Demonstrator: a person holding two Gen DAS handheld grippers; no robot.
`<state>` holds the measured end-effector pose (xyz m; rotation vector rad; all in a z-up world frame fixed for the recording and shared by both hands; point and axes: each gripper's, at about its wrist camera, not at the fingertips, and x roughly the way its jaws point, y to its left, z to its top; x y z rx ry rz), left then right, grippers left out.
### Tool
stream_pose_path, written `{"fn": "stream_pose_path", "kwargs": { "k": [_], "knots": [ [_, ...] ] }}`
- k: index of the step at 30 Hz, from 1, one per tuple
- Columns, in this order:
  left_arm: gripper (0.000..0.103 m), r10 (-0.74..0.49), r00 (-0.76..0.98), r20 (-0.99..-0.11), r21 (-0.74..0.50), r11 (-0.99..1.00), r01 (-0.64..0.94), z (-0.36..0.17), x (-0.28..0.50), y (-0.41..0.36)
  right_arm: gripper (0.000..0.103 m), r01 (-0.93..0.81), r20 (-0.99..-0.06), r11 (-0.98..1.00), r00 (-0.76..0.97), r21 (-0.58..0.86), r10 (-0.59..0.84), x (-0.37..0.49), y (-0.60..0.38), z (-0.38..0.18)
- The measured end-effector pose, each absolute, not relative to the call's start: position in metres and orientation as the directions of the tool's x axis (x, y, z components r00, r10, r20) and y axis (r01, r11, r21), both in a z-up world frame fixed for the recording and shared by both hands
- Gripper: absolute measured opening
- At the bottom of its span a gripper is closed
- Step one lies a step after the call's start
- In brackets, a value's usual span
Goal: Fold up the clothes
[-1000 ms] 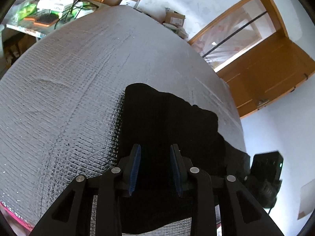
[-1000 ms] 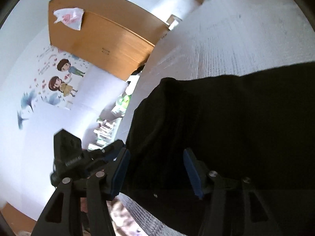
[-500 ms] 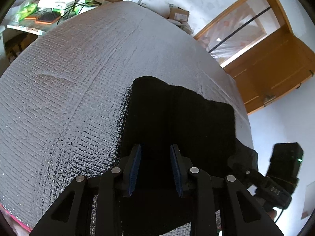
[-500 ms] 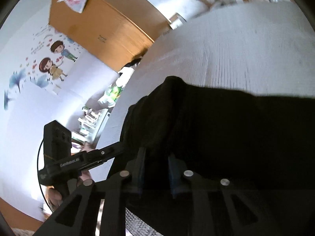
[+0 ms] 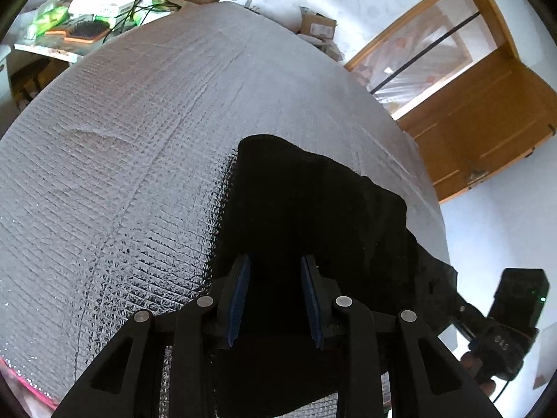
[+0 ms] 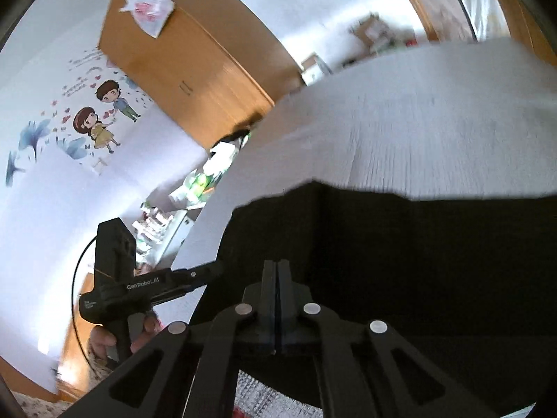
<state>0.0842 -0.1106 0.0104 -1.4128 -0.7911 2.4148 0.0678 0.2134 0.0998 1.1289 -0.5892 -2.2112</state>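
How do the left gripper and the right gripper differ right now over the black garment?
The left gripper stands partly open, its blue pads apart with the black garment showing between them; the right gripper has its jaws pressed together.

The right gripper's view is motion-blurred; the left gripper's view is sharp.

Both are black two-finger tools at the garment's near edge on the silver quilted surface.

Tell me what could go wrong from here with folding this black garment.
1. The right claw is shut at the near edge of the black garment; whether it pinches one layer or several is hidden, so the fold may lift unevenly.
2. The left claw has a gap between its pads, so its side could lag and skew the fold.
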Motion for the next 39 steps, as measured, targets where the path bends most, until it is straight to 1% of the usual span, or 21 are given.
{"fn": "stream_pose_path", "kwargs": {
  "k": [1, 2, 4, 5, 11, 13, 14, 15, 16, 17, 19, 22, 27, 30, 33, 35, 39],
  "knots": [
    [0.032, 0.455, -0.508, -0.731, -0.562, -0.824, 0.070, 0.010, 0.085, -0.111, 0.014, 0.284, -0.579, -0.733, -0.467, 0.618, -0.668, 0.065, 0.214, 0.096],
    [0.032, 0.456, -0.508, -0.731, -0.563, -0.824, 0.071, 0.010, 0.086, -0.112, 0.029, 0.281, -0.582, -0.728, -0.454, 0.625, -0.674, 0.062, 0.213, 0.092],
    [0.032, 0.457, -0.509, -0.730, -0.566, -0.821, 0.074, 0.010, 0.086, -0.112, 0.045, 0.260, -0.586, -0.705, -0.410, 0.659, -0.699, 0.054, 0.213, 0.080],
    [0.032, 0.456, -0.508, -0.731, -0.564, -0.822, 0.074, 0.010, 0.086, -0.112, 0.045, 0.257, -0.577, -0.686, -0.389, 0.681, -0.718, 0.050, 0.213, 0.075],
    [0.032, 0.453, -0.510, -0.732, -0.562, -0.824, 0.075, 0.010, 0.088, -0.111, 0.045, 0.206, -0.572, -0.651, -0.336, 0.731, -0.748, 0.032, 0.204, 0.052],
    [0.032, 0.455, -0.510, -0.730, -0.566, -0.821, 0.078, 0.010, 0.088, -0.111, 0.044, 0.198, -0.570, -0.647, -0.335, 0.736, -0.750, 0.029, 0.203, 0.051],
    [0.032, 0.455, -0.510, -0.730, -0.567, -0.820, 0.079, 0.010, 0.087, -0.111, 0.031, 0.197, -0.563, -0.641, -0.334, 0.742, -0.755, 0.028, 0.202, 0.051],
    [0.032, 0.454, -0.510, -0.731, -0.565, -0.821, 0.079, 0.010, 0.087, -0.111, 0.021, 0.201, -0.562, -0.640, -0.334, 0.742, -0.757, 0.029, 0.202, 0.052],
    [0.032, 0.452, -0.510, -0.732, -0.563, -0.822, 0.080, 0.010, 0.085, -0.108, 0.014, 0.209, -0.564, -0.642, -0.334, 0.737, -0.756, 0.029, 0.200, 0.052],
    [0.032, 0.451, -0.511, -0.732, -0.563, -0.823, 0.081, 0.011, 0.076, -0.098, 0.012, 0.225, -0.563, -0.645, -0.337, 0.730, -0.755, 0.031, 0.198, 0.055],
    [0.032, 0.450, -0.520, -0.726, -0.564, -0.823, 0.075, 0.013, 0.077, -0.098, 0.011, 0.279, -0.551, -0.648, -0.355, 0.708, -0.755, 0.036, 0.192, 0.066],
    [0.032, 0.439, -0.531, -0.725, -0.555, -0.828, 0.072, 0.018, 0.079, -0.098, 0.011, 0.324, -0.505, -0.621, -0.377, 0.713, -0.776, 0.043, 0.191, 0.084],
    [0.032, 0.431, -0.568, -0.701, -0.555, -0.830, 0.056, 0.034, 0.084, -0.096, 0.011, 0.372, -0.463, -0.616, -0.424, 0.694, -0.778, 0.054, 0.192, 0.109],
    [0.032, 0.431, -0.575, -0.696, -0.552, -0.833, 0.043, 0.039, 0.080, -0.097, 0.011, 0.383, -0.456, -0.629, -0.453, 0.677, -0.766, 0.062, 0.197, 0.120],
    [0.032, 0.434, -0.567, -0.700, -0.542, -0.840, 0.026, 0.035, 0.065, -0.097, 0.011, 0.366, -0.454, -0.642, -0.480, 0.674, -0.750, 0.068, 0.206, 0.125],
    [0.032, 0.434, -0.555, -0.710, -0.534, -0.845, 0.023, 0.029, 0.078, -0.097, 0.011, 0.358, -0.457, -0.655, -0.498, 0.665, -0.737, 0.071, 0.211, 0.127],
    [0.032, 0.416, -0.536, -0.734, -0.507, -0.861, 0.026, 0.022, 0.052, -0.075, 0.011, 0.308, -0.513, -0.693, -0.495, 0.652, -0.702, 0.069, 0.224, 0.111]
  ]
}}
